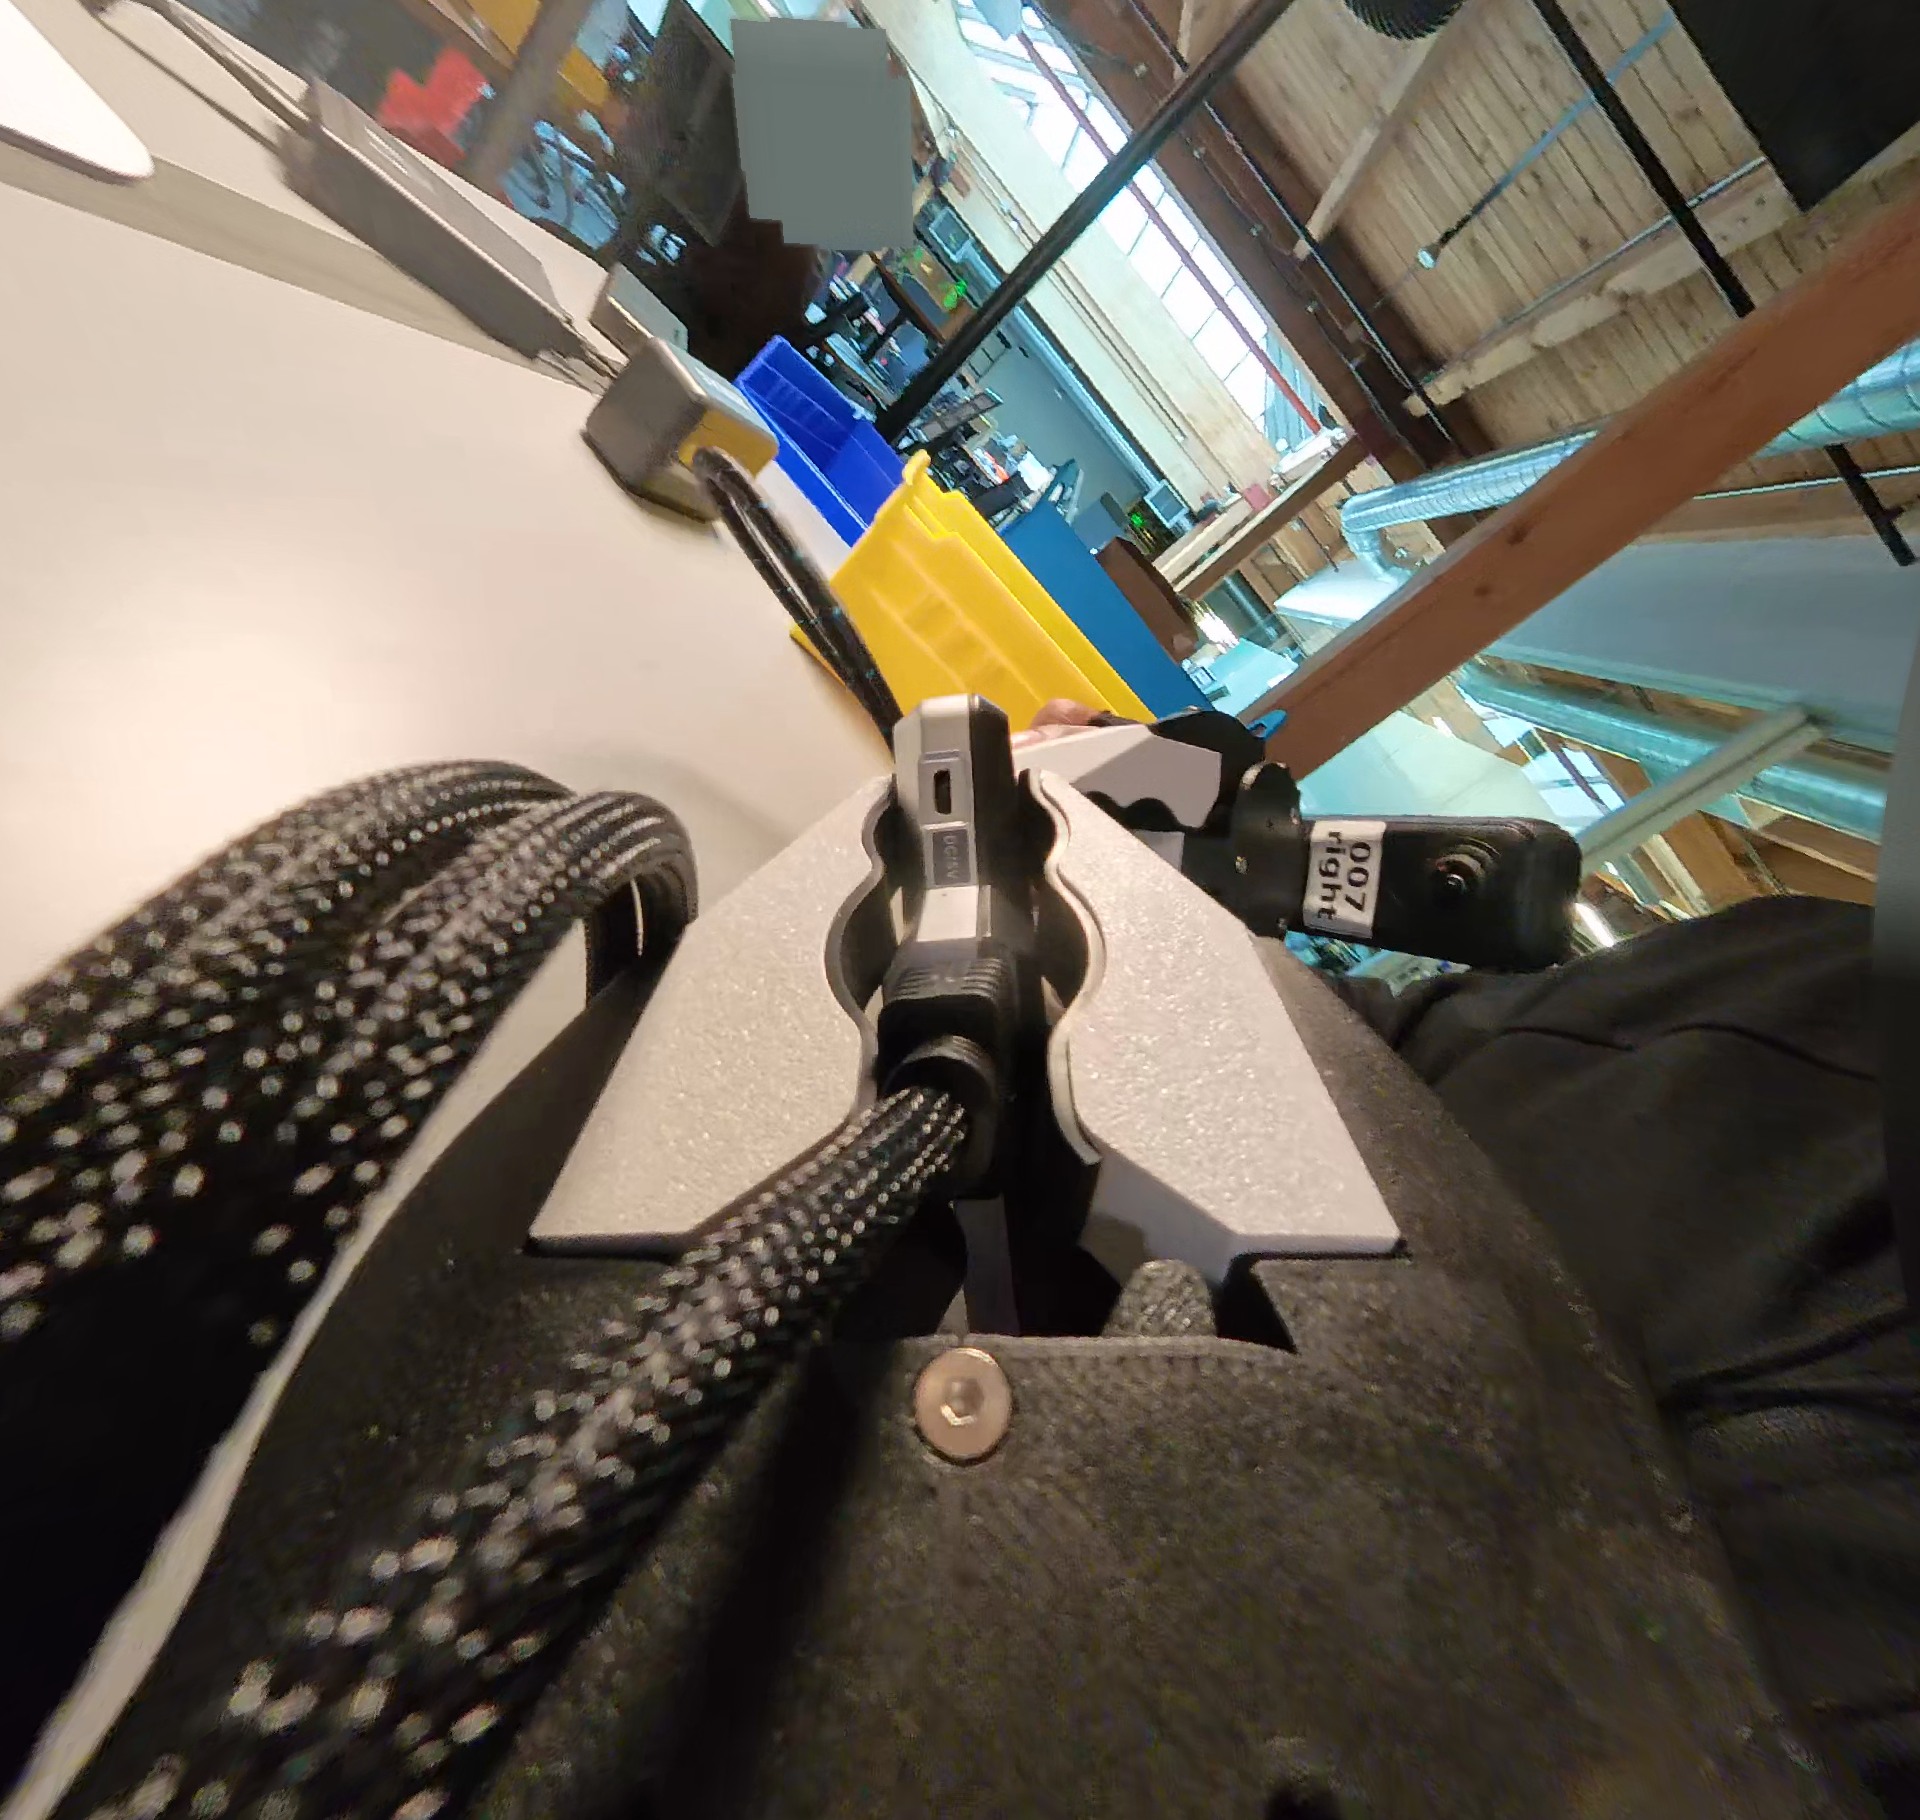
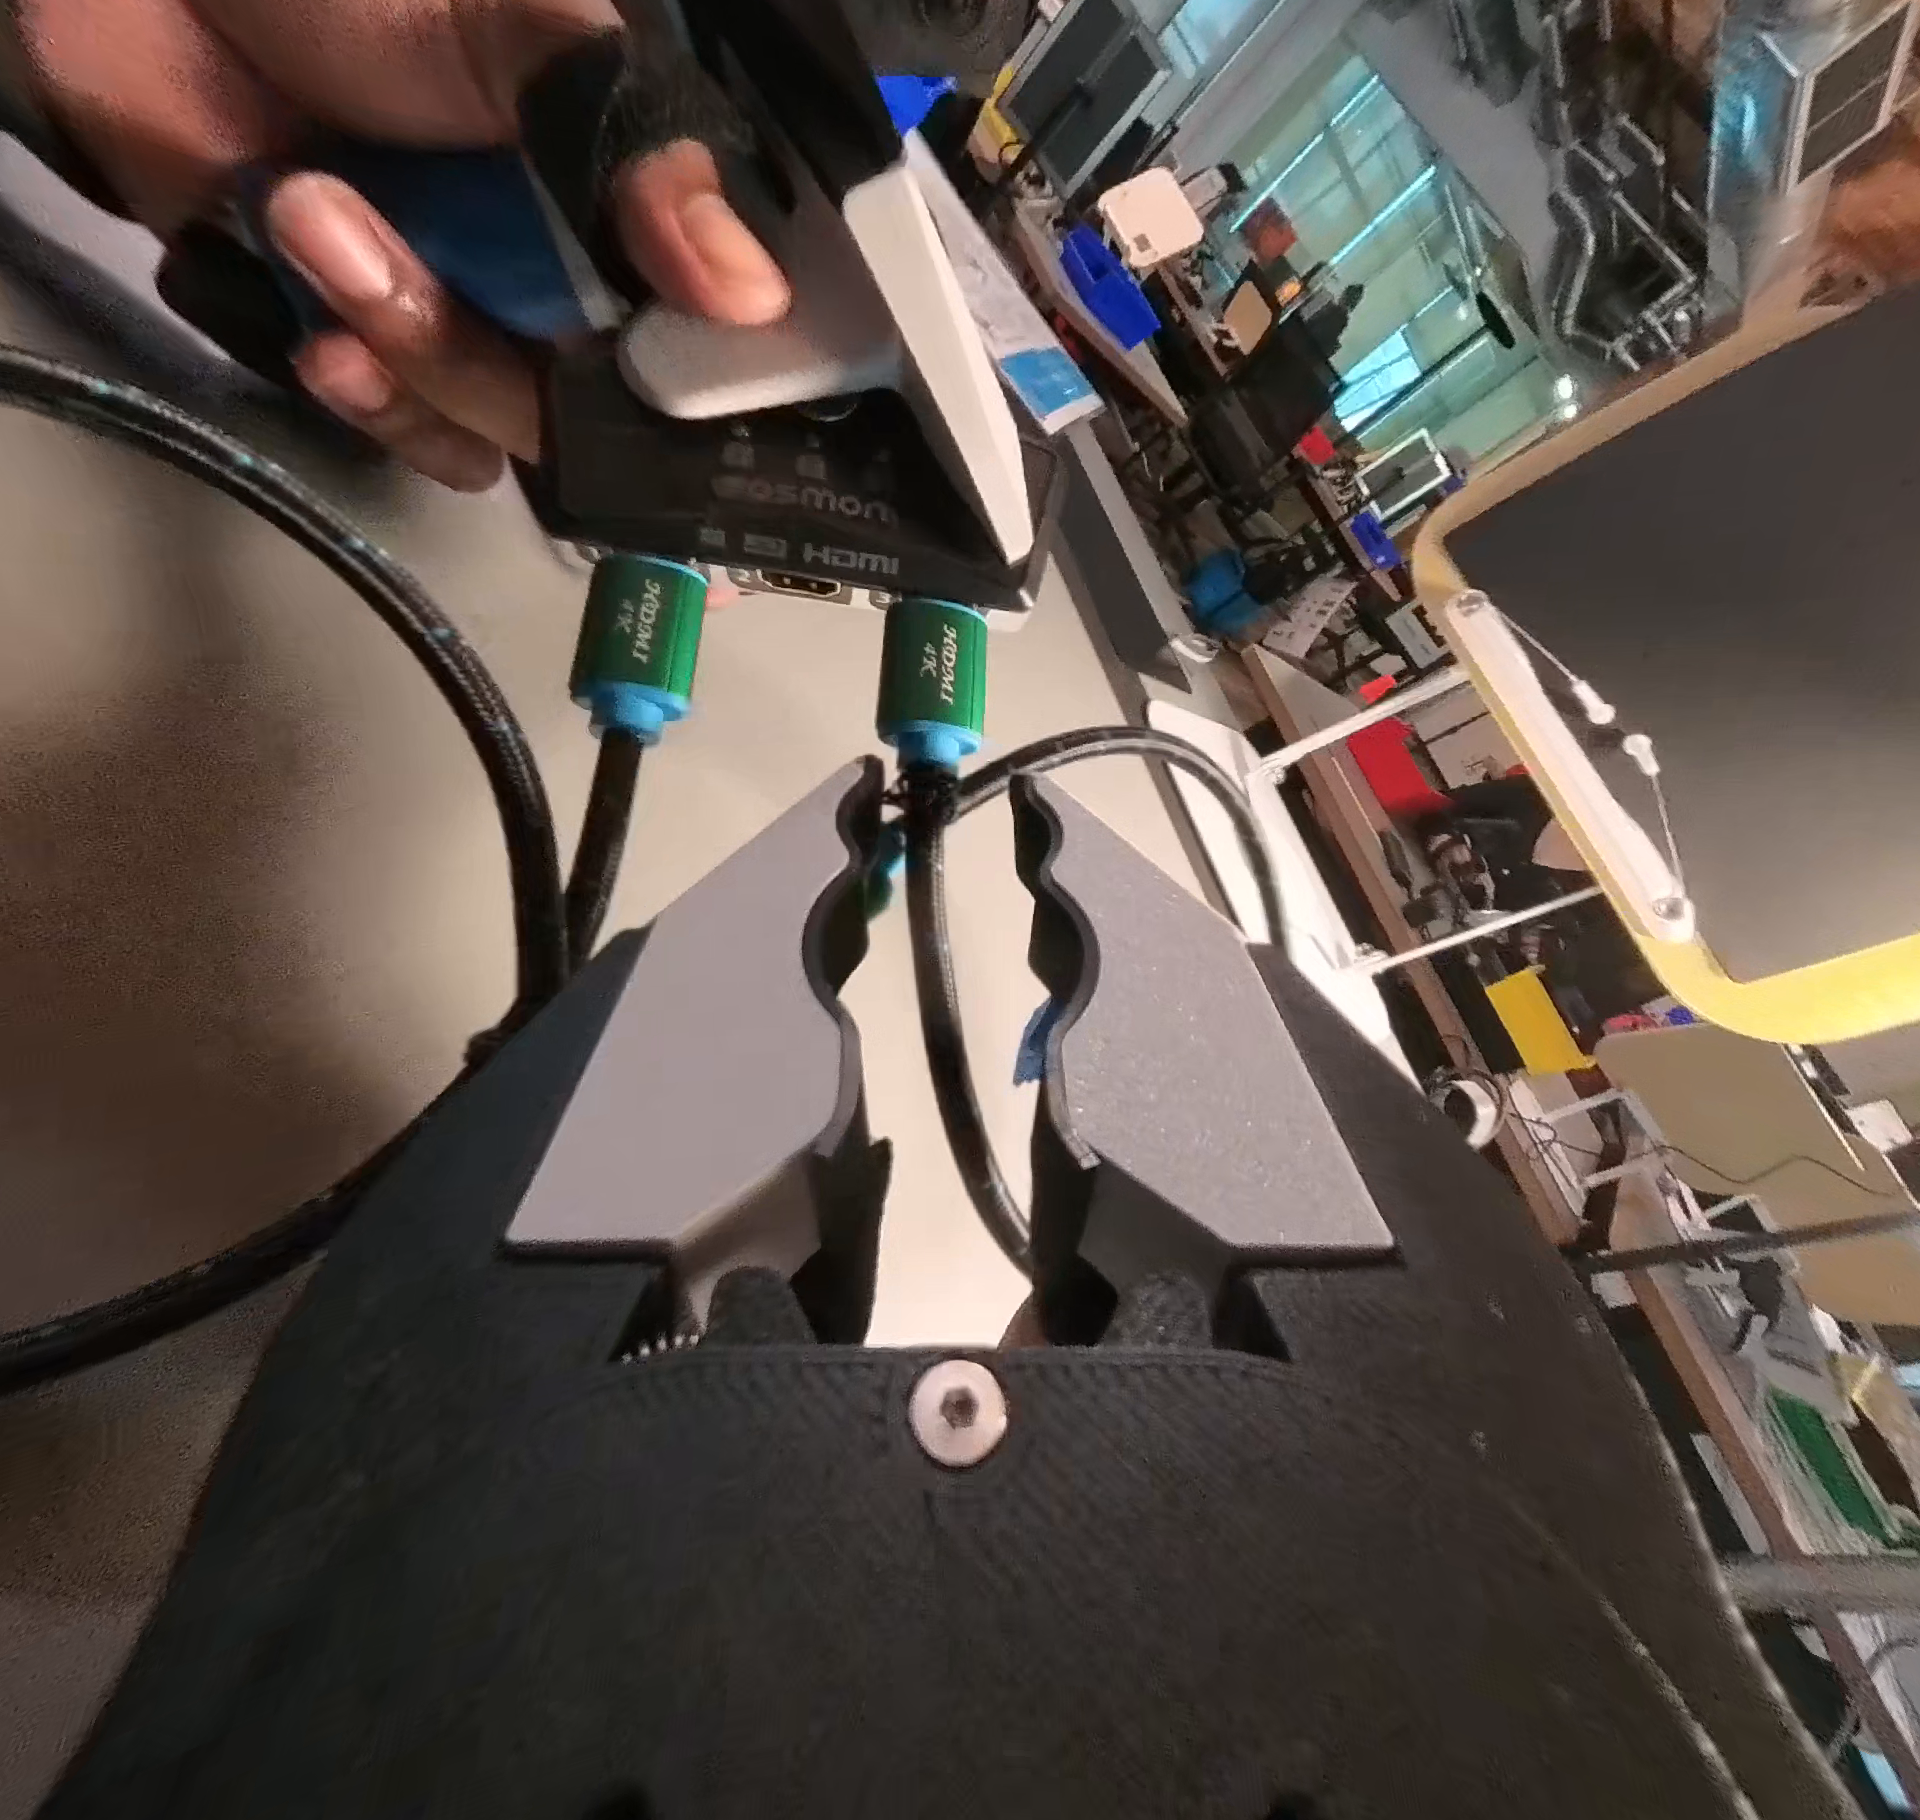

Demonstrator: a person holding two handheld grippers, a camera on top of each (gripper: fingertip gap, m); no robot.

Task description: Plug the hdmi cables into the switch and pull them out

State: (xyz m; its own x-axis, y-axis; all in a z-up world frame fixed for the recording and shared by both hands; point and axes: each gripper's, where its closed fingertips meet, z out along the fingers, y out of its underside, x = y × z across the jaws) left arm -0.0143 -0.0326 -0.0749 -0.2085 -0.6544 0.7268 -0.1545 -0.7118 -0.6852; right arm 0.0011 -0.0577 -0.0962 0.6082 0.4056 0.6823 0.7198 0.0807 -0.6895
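The switch [image 2: 800,513] is a small black box with pale printing on its top face and along its port edge, held above the pale table [image 1: 312,544] rather than resting on it. The left gripper [image 1: 961,897] is clamped on it: in the left wrist view its grey fingers [image 1: 727,1022] pinch the box edge-on, thin side up, with a small port and a tiny label on that side. A black plug on a thick braided cable [image 1: 644,1355] enters the box's near end and runs back along the gripper's own line.

From the right wrist view, a bare hand [image 2: 343,139] wraps the left gripper's handle, fingers curled round a blue part. The switch's port edge faces the right gripper [image 2: 940,814], its long side running across the view. Two green plugs [image 2: 930,669] with pale lettering and blue collars sit in the outer ports, their bodies pointing toward the right gripper; the middle port between them shows bare.

The right gripper stands with its jaws parted, holding nothing, just short of the nearer green plug. A thin black cable [image 2: 956,1022] passes loosely through the gap. A white label with dark print wraps the right gripper's body in the left wrist view.
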